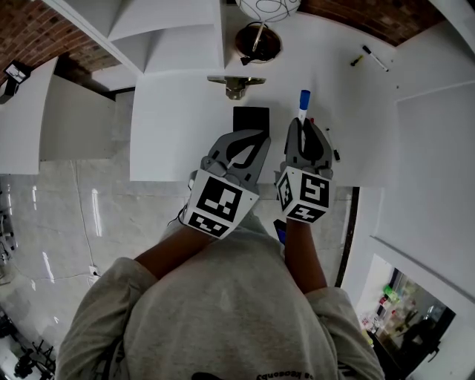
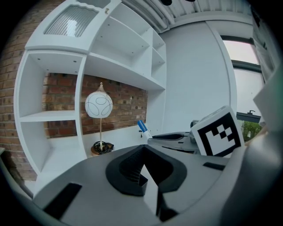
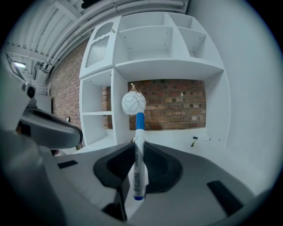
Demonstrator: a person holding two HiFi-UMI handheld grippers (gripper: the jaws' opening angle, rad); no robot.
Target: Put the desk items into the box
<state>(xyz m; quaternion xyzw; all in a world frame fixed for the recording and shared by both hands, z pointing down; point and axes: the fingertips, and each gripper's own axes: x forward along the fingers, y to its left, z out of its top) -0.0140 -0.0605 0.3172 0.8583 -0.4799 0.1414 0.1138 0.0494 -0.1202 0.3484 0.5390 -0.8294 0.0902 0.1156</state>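
Observation:
My right gripper (image 1: 304, 123) is shut on a white marker with a blue cap (image 1: 303, 102), which sticks out past the fingertips over the white desk (image 1: 178, 133). In the right gripper view the marker (image 3: 139, 154) stands upright between the jaws (image 3: 138, 144). My left gripper (image 1: 257, 136) hovers beside it on the left, fingertips together, with nothing between them; the left gripper view (image 2: 143, 150) shows the same. A black rectangular item (image 1: 251, 117) lies on the desk just beyond the left gripper. A second marker (image 1: 375, 58) lies at the far right of the desk.
A lamp with a white globe (image 1: 269, 7) and a round dark base (image 1: 257, 42) stands at the back of the desk. In front of it sits a small metal object (image 1: 236, 84). White shelving (image 1: 148, 37) lines the left and a white panel (image 1: 434, 148) the right.

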